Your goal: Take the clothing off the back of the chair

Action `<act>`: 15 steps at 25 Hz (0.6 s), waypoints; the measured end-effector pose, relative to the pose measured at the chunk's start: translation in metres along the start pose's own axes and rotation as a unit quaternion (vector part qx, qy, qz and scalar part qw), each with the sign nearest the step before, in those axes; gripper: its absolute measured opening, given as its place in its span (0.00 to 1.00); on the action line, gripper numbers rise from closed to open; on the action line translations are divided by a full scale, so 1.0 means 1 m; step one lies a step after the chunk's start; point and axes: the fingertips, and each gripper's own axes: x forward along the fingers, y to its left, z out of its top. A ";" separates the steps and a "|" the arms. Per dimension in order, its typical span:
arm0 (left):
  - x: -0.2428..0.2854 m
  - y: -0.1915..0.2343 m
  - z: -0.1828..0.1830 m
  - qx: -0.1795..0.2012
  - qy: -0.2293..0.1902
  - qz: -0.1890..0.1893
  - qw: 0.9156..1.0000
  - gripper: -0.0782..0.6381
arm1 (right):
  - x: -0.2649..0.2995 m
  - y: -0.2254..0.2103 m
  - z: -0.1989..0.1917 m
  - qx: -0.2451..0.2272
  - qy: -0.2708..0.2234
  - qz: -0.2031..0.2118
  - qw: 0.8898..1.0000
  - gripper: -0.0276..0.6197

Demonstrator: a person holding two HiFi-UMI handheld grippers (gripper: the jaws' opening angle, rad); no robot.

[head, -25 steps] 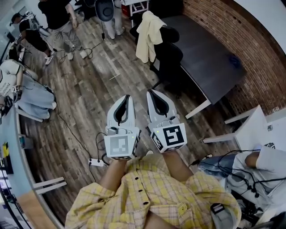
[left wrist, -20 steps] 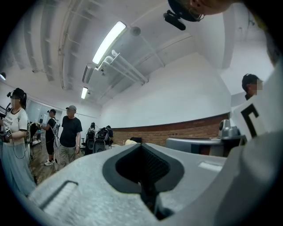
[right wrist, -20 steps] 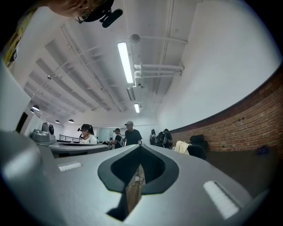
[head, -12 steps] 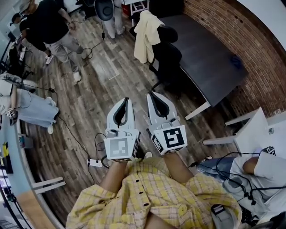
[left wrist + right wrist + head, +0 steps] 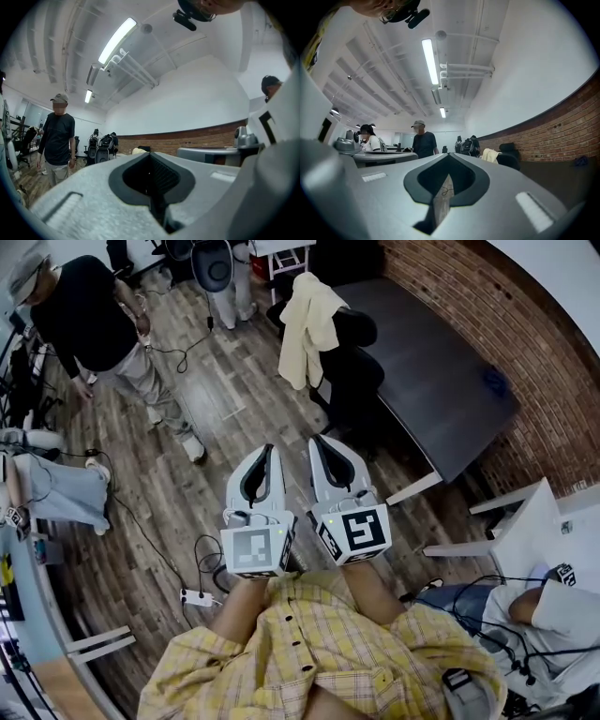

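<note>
Clothing is noted hanging lengthwise down the chair back, well ahead. The right hand-held gripper is judged slightly nearer than the left hand-held gripper. Both are seen with jaws together, empty.

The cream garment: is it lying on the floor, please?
No, the cream garment hangs draped over the back of the black chair.
</note>
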 end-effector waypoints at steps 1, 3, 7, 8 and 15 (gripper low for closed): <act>0.008 0.004 0.001 -0.001 0.000 -0.002 1.000 0.11 | 0.008 -0.003 -0.001 -0.001 0.001 -0.002 1.000 0.04; 0.024 0.012 0.002 -0.002 -0.001 -0.007 1.000 0.11 | 0.024 -0.008 -0.003 -0.002 0.003 -0.006 1.000 0.04; 0.056 0.033 0.000 -0.005 -0.002 -0.016 1.000 0.11 | 0.060 -0.017 -0.008 0.000 0.002 -0.014 1.000 0.04; 0.064 0.039 -0.003 -0.006 -0.001 -0.019 1.000 0.11 | 0.070 -0.020 -0.010 0.000 0.002 -0.017 1.000 0.04; 0.130 0.080 -0.001 -0.004 0.003 -0.047 0.999 0.11 | 0.142 -0.040 -0.013 -0.002 0.005 -0.042 0.999 0.04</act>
